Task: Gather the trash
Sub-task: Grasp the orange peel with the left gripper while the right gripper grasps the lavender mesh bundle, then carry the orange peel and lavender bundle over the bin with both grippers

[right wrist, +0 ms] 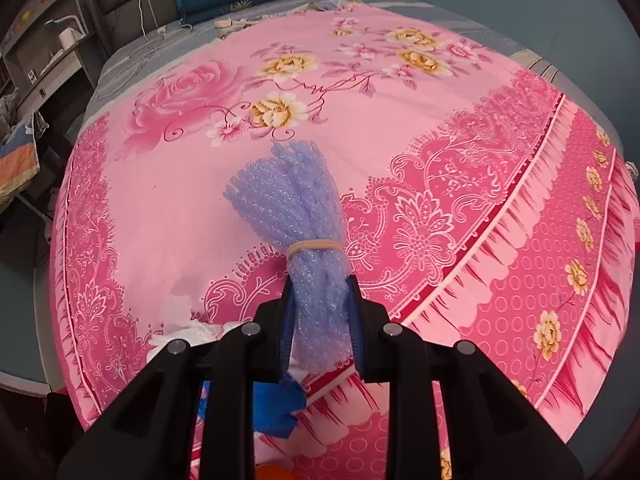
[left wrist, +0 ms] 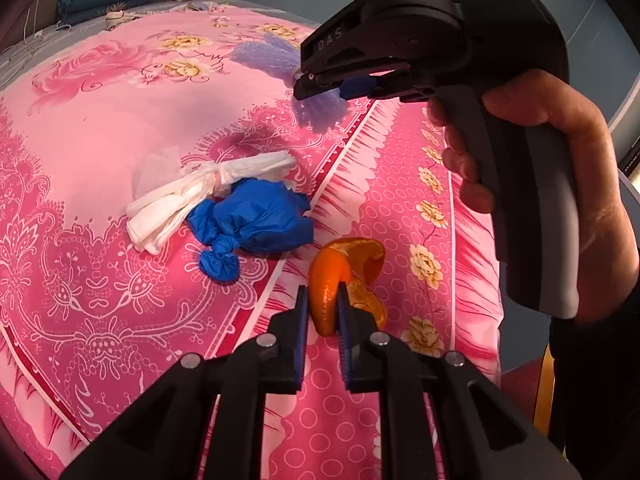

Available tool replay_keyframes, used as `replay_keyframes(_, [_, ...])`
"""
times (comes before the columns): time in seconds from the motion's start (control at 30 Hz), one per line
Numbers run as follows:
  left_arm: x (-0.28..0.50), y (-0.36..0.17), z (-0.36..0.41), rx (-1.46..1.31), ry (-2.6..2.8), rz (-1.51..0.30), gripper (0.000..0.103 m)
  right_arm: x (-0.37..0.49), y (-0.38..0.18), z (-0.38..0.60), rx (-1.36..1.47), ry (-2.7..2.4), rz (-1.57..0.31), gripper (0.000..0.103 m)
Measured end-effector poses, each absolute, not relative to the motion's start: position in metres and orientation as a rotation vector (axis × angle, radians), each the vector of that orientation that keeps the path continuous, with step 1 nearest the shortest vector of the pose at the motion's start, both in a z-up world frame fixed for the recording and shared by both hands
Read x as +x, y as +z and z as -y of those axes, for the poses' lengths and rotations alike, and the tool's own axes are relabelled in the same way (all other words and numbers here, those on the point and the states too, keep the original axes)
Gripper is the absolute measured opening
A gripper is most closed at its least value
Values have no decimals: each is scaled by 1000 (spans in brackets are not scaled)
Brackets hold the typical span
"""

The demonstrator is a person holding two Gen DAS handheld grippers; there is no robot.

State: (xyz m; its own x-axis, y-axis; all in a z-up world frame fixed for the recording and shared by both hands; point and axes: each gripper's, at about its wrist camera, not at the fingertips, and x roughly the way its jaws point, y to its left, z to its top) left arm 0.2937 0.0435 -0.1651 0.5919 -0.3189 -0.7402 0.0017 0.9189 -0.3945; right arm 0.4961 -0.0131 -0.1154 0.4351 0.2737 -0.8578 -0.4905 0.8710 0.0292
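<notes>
Clearing litter from a bed covered by a pink floral sheet. Left claw is clenched on a curl of orange peel, pinched at its near edge so the rest hangs free past the tips. Right claw is clenched on a purple foam net bundle below its rubber band, the tightest part, so the loose end fans forward. Both items appear raised off the sheet. A knotted blue bag and a tied white bag lie touching each other on the bed, not yet collected
</notes>
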Motion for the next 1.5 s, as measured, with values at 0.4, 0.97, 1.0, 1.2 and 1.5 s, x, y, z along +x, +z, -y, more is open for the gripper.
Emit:
replay_keyframes(0.4, [262,-124,-47,-350,-206,-838,11,439,-48,57,-172,512,-907,23])
replay_keyframes(0.97, [173,-34,-29,-269,-251,-628,11,316,21,156,-33,493,-769,23])
replay_keyframes(1.0, [168,-28,-25,-259,-259,-614,11,308,25,161,-28,493,-761,23])
replay_keyframes(1.2, [143,-7,-10,-236,-281,-562,11,266,40,196,27,490,-706,23])
replay_keyframes(1.5, [116,21,20,-167,-301,-484,11,216,57,241,85,475,-637,23])
